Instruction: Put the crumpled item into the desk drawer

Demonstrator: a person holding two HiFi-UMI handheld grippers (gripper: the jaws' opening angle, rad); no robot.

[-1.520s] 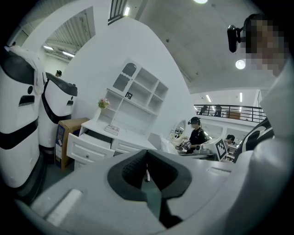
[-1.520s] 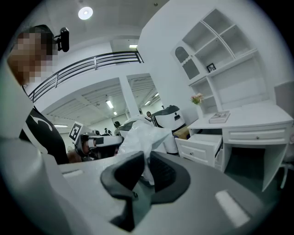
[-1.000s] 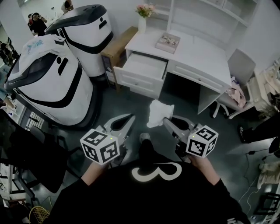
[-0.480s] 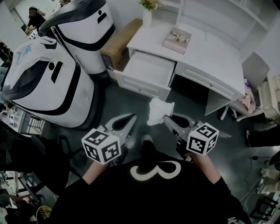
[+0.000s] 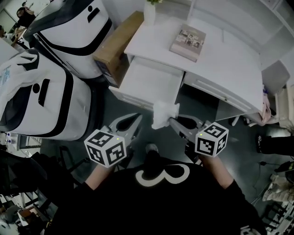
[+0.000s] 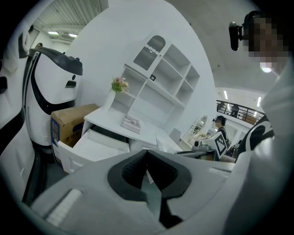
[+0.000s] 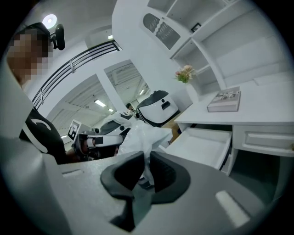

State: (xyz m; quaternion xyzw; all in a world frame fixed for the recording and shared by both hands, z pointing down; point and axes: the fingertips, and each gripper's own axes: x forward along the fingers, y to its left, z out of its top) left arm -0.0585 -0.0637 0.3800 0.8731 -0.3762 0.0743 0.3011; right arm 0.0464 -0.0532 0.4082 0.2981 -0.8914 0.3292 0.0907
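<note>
The crumpled white item [image 5: 164,112] hangs from my right gripper [image 5: 172,121], whose jaws are shut on its lower edge. In the right gripper view the crumpled white item [image 7: 140,137] bulges up out of the right gripper [image 7: 143,163]. Just beyond it, the white desk [image 5: 216,59] has its left drawer [image 5: 147,82] pulled open, and what shows of the inside is bare; the same drawer [image 7: 202,144] lies ahead to the right. My left gripper [image 5: 133,123] is level with the right one, shut and holding nothing; its pad tips meet at the left gripper [image 6: 147,153].
A book [image 5: 187,39] lies on the desktop and a vase [image 5: 150,10] stands at its back left. A cardboard box [image 5: 115,46] sits beside the drawer, and two large white-and-black machines [image 5: 41,96] stand at the left. A chair [image 5: 275,75] is at the right.
Both grippers have travelled forward towards the desk, keeping their spacing. The open drawer now lies just past the held crumpled item. Neither gripper's jaws have changed.
</note>
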